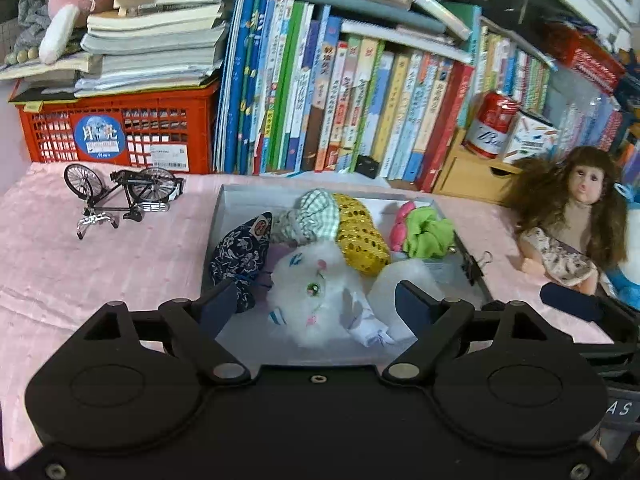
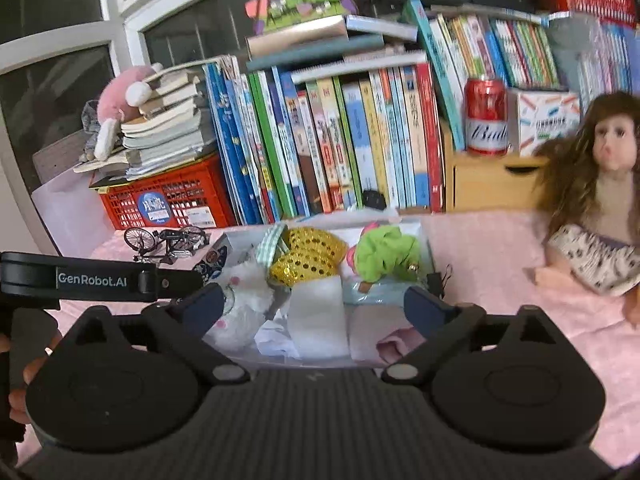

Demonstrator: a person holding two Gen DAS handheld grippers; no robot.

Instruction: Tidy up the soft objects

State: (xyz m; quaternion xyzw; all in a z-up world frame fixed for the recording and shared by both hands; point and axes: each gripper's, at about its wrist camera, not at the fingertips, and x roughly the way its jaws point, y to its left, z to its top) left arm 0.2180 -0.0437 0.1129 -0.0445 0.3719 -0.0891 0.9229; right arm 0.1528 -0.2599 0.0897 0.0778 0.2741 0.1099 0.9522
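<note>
Both grippers are hanging low over the box (image 1: 224,216) at the centre of the frame, and both are spread wide with nothing between the fingers. The left gripper (image 1: 316,306) is framing the white plush cat (image 1: 316,292), which is lying in the near half of the box beside the dark floral pouch (image 1: 240,252), with the gold sequin pouch (image 1: 360,236) just behind it. The right gripper (image 2: 316,308) is hovering over a white folded cloth (image 2: 318,316) at the box's near edge; what is lying under that cloth is hard to make out, possibly crumpled paper. The green scrunchie (image 2: 384,256) is sitting toward the far right corner of the box. The doll (image 1: 572,220) is sitting out on the pink desk cover at the right of the frame, well apart from the box, so she is probably next. A good pick means coming at her torso rather than the hair, squeezing gently, and keeping clear of the binder clip (image 1: 476,264) on the box rim.
</note>
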